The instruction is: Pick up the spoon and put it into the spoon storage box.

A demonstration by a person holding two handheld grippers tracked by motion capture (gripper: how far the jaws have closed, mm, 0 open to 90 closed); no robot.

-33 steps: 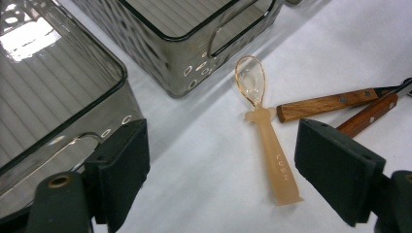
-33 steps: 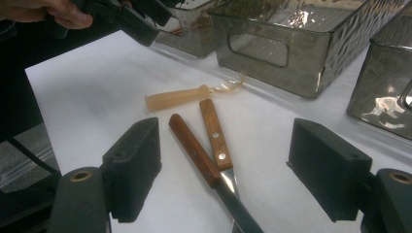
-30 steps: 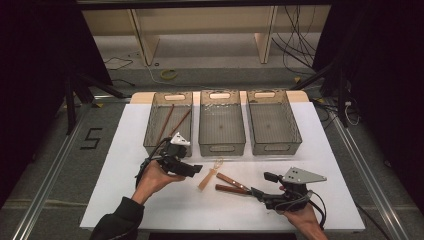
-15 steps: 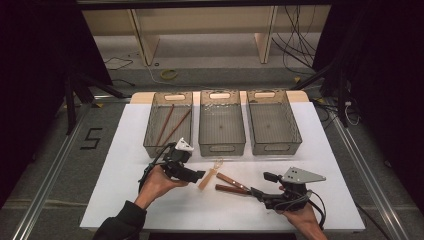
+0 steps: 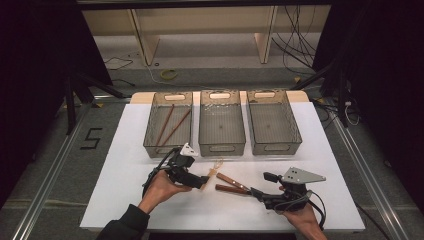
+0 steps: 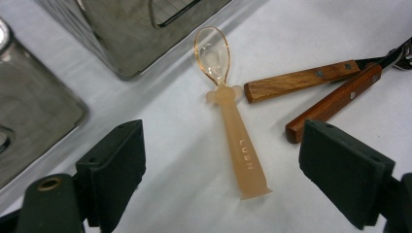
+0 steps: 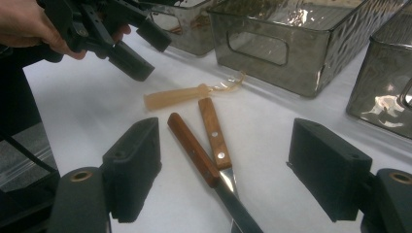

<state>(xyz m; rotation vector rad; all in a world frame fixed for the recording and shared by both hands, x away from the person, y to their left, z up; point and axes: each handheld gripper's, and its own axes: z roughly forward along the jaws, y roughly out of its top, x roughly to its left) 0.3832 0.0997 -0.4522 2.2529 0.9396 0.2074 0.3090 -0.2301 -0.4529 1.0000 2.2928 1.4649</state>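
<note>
A translucent peach plastic spoon (image 6: 232, 127) lies flat on the white table (image 5: 120, 165), between the wide-spread jaws of the left gripper (image 6: 228, 172). Beside it, two wooden-handled, riveted knives (image 7: 208, 145) lie before the right gripper (image 7: 224, 170), whose jaws also gape, empty.

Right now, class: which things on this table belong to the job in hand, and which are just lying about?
In the job:
- peach spoon, framed by the open left tool
- two wooden-handled knives, before the open right tool
- three bins

Lying about:
- cables on the floor
- yellow ring
</note>
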